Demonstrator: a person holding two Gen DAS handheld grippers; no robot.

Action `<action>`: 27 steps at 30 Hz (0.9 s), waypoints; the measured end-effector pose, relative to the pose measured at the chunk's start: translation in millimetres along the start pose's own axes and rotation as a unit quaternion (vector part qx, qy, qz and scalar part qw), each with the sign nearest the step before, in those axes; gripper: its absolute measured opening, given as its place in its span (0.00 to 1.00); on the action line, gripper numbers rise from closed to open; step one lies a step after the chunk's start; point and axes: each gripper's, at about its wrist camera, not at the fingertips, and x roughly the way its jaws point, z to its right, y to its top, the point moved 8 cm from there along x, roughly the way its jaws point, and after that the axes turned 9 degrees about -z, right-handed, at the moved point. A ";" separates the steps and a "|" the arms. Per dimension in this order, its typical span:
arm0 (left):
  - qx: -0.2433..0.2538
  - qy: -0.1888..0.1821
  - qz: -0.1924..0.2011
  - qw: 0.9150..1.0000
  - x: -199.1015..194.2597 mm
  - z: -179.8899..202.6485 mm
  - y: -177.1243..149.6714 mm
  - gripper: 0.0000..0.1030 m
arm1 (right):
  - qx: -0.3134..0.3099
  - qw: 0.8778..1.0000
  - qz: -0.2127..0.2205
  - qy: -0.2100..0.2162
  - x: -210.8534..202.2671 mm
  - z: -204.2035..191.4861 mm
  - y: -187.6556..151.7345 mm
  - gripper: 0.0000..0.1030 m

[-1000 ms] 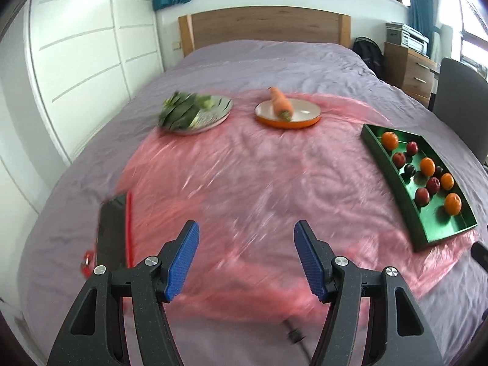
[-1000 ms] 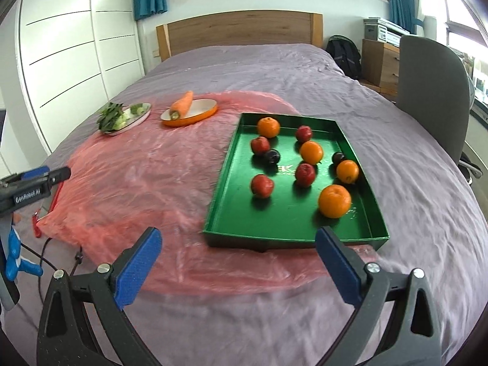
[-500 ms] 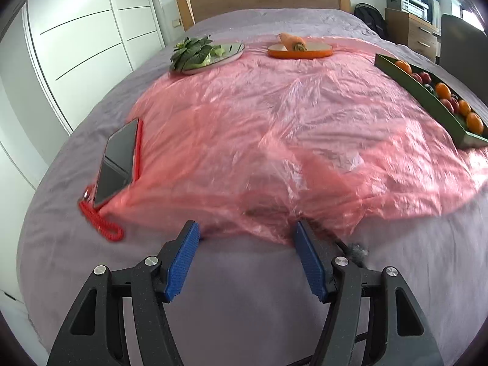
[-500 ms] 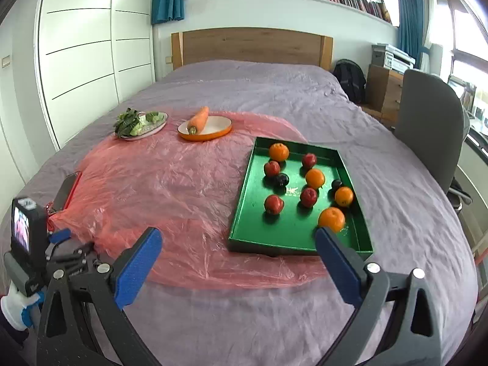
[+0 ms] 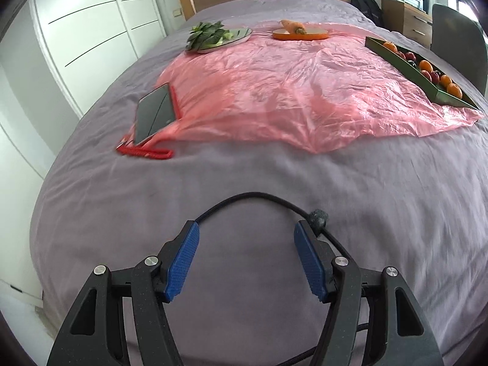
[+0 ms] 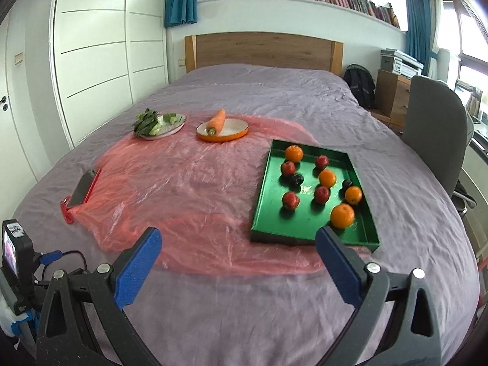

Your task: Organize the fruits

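Observation:
A green tray [image 6: 263, 201] on a pink plastic sheet [image 6: 189, 189] holds several oranges [image 6: 342, 215], red fruits [image 6: 290, 200] and dark plums [image 6: 296, 179]. The tray also shows at the right of the left wrist view [image 5: 405, 64]. My left gripper [image 5: 246, 254] is open and empty, low over the bare purple bedspread near the bed's foot, with a black cable [image 5: 253, 196] lying just ahead of it. My right gripper [image 6: 241, 262] is open and empty, above the bed, short of the tray's near edge.
An orange-rimmed plate with a carrot [image 6: 217, 120] and a plate of leafy greens [image 6: 152, 122] sit at the sheet's far end. A phone with a red cord [image 5: 155, 113] lies at the sheet's left edge. A grey chair [image 6: 436, 128] stands right of the bed.
Both grippers have drawn back toward the foot of the bed. The left one dropped low, off the pink sheet onto bare bedspread. The right one rose. Both stay open.

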 end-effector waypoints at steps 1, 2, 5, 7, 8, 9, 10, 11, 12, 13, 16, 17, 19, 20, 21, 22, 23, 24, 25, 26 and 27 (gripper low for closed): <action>-0.001 0.004 0.001 1.000 -3.6 -2.3 -2.7 0.57 | -0.001 1.000 -0.002 0.002 -0.2 -2.1 -3.1 1.00; -0.002 0.006 0.001 1.000 -5.1 -4.3 -5.1 0.57 | -0.001 1.000 -0.005 0.005 -0.4 -4.2 -7.6 1.00; -0.006 0.011 0.002 1.000 -12.8 -11.1 -11.2 0.57 | -0.002 1.000 -0.016 0.013 -0.1 -10.9 -21.0 1.00; -0.009 0.016 0.003 1.000 -17.9 -16.8 -15.8 0.57 | -0.006 1.000 -0.020 0.017 -1.2 -15.7 -29.5 1.00; -0.011 0.019 0.003 1.000 -20.5 -20.2 -18.8 0.57 | -0.007 1.000 -0.021 0.019 -1.9 -18.2 -32.8 1.00; -0.013 0.020 0.002 1.000 -23.0 -23.6 -21.6 0.57 | -0.008 1.000 -0.021 0.020 -2.7 -20.0 -35.7 1.00; -0.017 0.022 0.003 1.000 -26.1 -27.7 -24.8 0.57 | -0.009 0.999 -0.022 0.022 -4.2 -22.1 -39.1 1.00; -0.023 0.025 0.004 0.999 -29.5 -32.5 -28.4 0.57 | -0.009 0.999 -0.022 0.024 -5.7 -23.1 -40.9 1.00; -0.028 0.025 0.004 0.999 -32.0 -36.8 -31.5 0.57 | -0.009 0.999 -0.020 0.025 -7.4 -23.9 -42.1 1.00; -0.033 0.026 0.002 0.999 -34.6 -41.4 -35.4 0.57 | -0.010 0.999 -0.019 0.026 -9.5 -25.6 -43.2 1.00; -0.045 0.030 0.001 0.999 -45.4 -54.9 -48.5 0.57 | -0.010 0.999 -0.016 0.027 -14.3 -27.1 -46.0 1.00; -0.048 0.031 0.001 0.998 -49.9 -58.9 -52.9 0.57 | -0.009 0.999 -0.015 0.028 -15.7 -26.9 -46.2 1.00; -0.054 0.033 0.002 0.998 -59.0 -66.0 -60.3 0.57 | -0.008 0.999 -0.014 0.029 -18.2 -26.5 -48.0 1.00; -0.056 0.035 0.002 0.998 -63.7 -69.7 -64.1 0.57 | -0.007 0.999 -0.014 0.029 -18.9 -25.9 -49.1 1.00; -0.057 0.036 -0.001 0.998 -66.2 -72.7 -68.1 0.57 | -0.007 0.999 -0.015 0.029 -19.6 -25.7 -50.7 1.00; -0.060 0.036 -0.007 0.998 -67.8 -75.8 -73.9 0.57 | -0.006 0.999 -0.015 0.029 -20.1 -25.5 -51.9 1.00; -0.062 0.034 -0.014 0.997 -69.1 -77.8 -81.6 0.57 | -0.005 0.999 -0.016 0.029 -20.2 -25.3 -53.6 1.00; -0.061 0.034 -0.021 0.997 -70.5 -79.2 -89.4 0.57 | -0.004 0.999 -0.018 0.029 -20.3 -25.2 -55.3 1.00; -0.060 0.034 -0.026 0.997 -72.5 -79.6 -96.4 0.57 | -0.004 0.999 -0.019 0.030 -20.7 -24.9 -56.4 1.00; -0.060 0.031 -0.029 0.997 -75.3 -78.8 -101.0 0.57 | -0.002 0.999 -0.018 0.030 -21.3 -24.6 -57.4 1.00; -0.060 0.026 -0.029 0.997 -79.9 -78.3 -103.5 0.57 | -0.001 0.999 -0.019 0.031 -21.8 -24.1 -58.5 1.00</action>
